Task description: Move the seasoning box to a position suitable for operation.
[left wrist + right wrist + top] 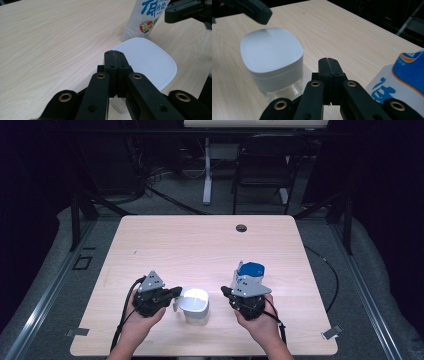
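both my jaws are closed on nothing, left gripper (175, 292) beside the white-lidded container (195, 304), right gripper (226, 291) by the salt bag (249, 271). lid on, bag standing upright on the table (200, 240). nothing started yet, it seems; everything's left to do.

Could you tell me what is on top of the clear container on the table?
A white lid with rounded corners sits on the container and covers its whole opening. Only the clear base shows below it, and what is inside cannot be seen.
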